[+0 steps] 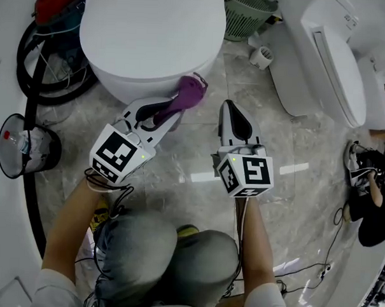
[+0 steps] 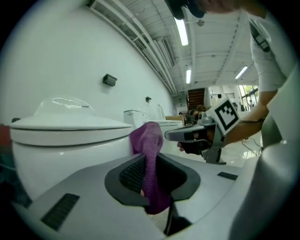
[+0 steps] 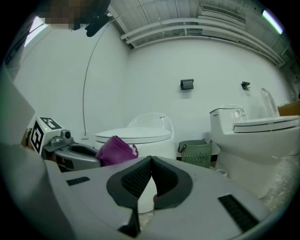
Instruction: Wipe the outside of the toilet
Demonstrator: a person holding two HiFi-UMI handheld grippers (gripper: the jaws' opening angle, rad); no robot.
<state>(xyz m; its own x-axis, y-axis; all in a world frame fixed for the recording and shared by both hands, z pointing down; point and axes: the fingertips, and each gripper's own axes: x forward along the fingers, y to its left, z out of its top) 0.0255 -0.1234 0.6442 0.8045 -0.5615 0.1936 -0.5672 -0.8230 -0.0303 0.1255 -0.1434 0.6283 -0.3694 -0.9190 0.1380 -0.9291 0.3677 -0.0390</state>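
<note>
Left gripper (image 1: 171,112): jaws clamped on a purple cloth (image 1: 191,92). Its bunched end is presented to the front wall of the toilet (image 1: 153,33), upper centre of frame, evidently for wiping; contact unconfirmed. Right gripper (image 1: 231,112): jaws together, empty, held lower right of the cloth, apparently clear of the stroke.

Sanitaryware showroom: several toilets (image 1: 153,33) on marble floor (image 1: 295,141)
</note>
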